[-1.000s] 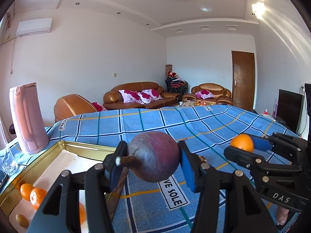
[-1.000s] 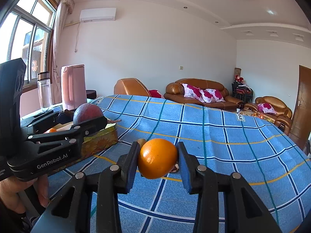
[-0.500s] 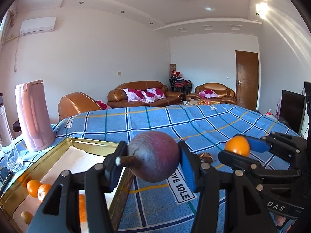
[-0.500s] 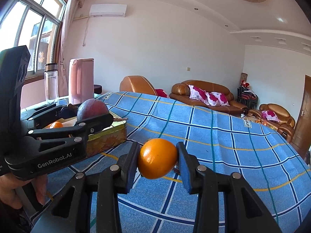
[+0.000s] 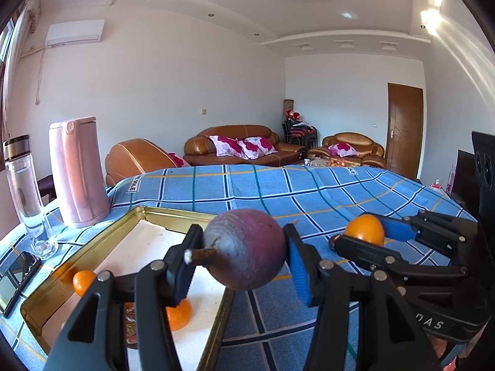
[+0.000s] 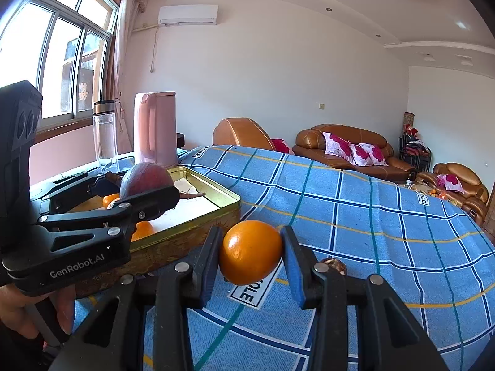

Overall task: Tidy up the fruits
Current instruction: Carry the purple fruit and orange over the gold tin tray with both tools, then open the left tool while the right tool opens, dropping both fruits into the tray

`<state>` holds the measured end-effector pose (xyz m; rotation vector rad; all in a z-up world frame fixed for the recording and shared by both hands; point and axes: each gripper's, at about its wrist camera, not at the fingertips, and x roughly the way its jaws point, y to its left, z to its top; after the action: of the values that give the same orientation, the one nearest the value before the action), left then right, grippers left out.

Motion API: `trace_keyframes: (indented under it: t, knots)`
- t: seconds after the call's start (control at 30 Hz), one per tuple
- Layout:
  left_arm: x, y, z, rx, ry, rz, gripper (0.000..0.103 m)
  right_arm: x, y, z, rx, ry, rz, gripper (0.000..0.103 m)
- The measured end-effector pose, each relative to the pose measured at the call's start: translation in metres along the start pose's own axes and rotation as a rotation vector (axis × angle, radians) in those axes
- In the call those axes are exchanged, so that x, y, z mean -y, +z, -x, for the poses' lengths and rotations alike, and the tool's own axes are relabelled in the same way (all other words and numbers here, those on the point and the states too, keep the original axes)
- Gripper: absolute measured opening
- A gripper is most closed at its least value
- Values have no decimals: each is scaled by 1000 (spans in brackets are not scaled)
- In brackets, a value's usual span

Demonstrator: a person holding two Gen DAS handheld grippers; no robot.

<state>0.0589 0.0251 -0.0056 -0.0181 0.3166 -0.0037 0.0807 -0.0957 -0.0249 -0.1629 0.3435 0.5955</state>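
My left gripper (image 5: 239,261) is shut on a dark purple round fruit (image 5: 246,249) with a stub stem, held above the right edge of a gold tin tray (image 5: 92,247). The tray holds small oranges (image 5: 82,281). My right gripper (image 6: 252,256) is shut on an orange (image 6: 250,252), held above the blue checked cloth (image 6: 355,216), right of the tray (image 6: 213,213). In the left wrist view the right gripper with its orange (image 5: 365,233) shows at right. In the right wrist view the left gripper with the purple fruit (image 6: 145,181) shows at left.
A pink kettle (image 5: 77,173) and a clear bottle (image 5: 26,194) stand left of the tray. A phone (image 5: 15,278) lies at the left edge. A small brown item (image 6: 334,264) lies on the cloth by the right gripper. Sofas stand behind.
Both grippers have moved left toward the tray, each still holding its fruit. The purple fruit is now over the tray's right edge.
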Motion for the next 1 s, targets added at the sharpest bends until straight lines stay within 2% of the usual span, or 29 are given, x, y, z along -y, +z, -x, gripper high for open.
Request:
trace_keyframes:
  t: [1.0]
  knots:
    - [-74,-4,29,-16,172,51,55,-90,31,-28,13,174,153,41]
